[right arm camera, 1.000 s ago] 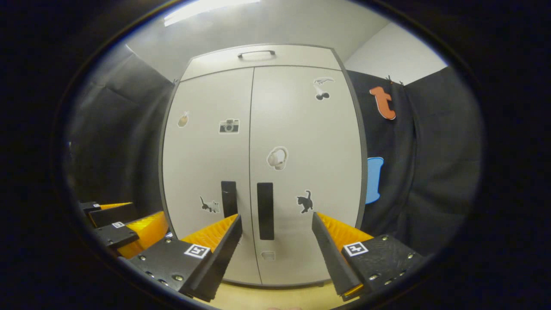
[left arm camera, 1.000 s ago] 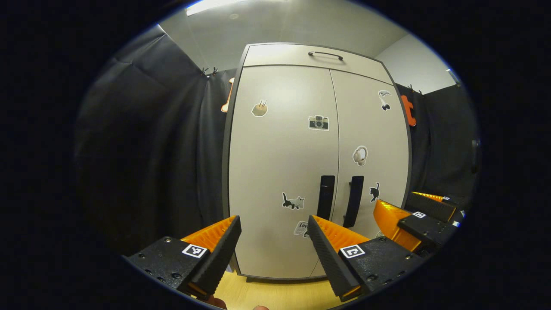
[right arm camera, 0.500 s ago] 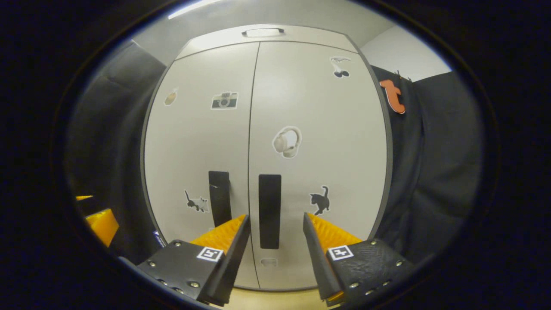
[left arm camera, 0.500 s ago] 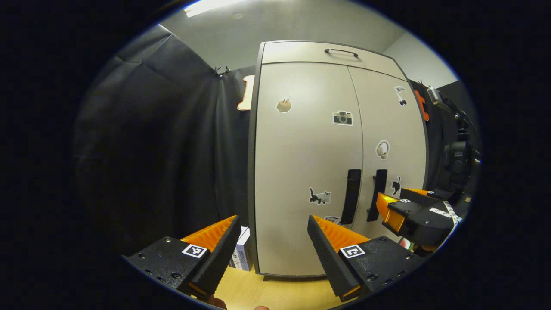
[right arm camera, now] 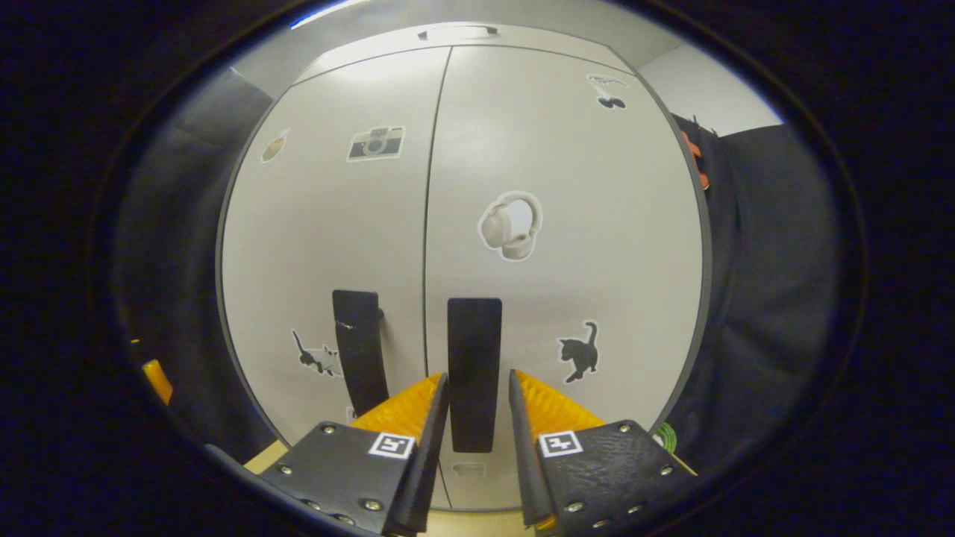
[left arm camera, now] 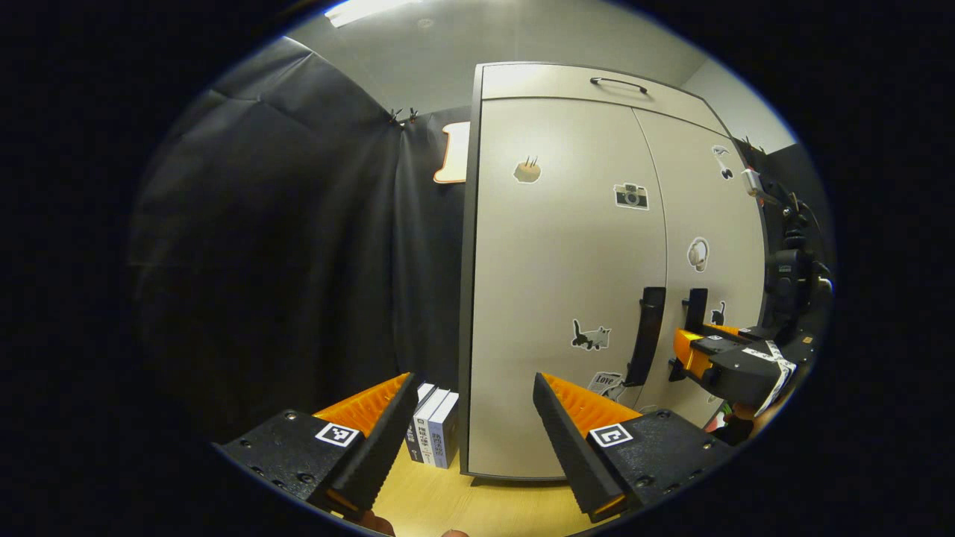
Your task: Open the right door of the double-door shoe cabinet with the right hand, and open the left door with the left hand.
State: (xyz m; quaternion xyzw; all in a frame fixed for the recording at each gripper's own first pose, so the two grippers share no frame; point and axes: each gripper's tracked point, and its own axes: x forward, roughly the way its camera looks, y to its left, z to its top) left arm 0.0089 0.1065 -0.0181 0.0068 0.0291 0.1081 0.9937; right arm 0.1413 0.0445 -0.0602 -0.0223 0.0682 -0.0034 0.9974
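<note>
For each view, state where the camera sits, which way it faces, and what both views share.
Left gripper view: rides the left hand-held gripper, facing the cabinet's left edge obliquely; right hand-held gripper at the handles.
Right gripper view: rides the right hand-held gripper, squarely facing the right door handle, fingers flanking it.
Shared: both door handles, stickers.

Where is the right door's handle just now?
In the right gripper view, the handle stands low on the right door, beside the centre seam, between the right tool's fingers.
</note>
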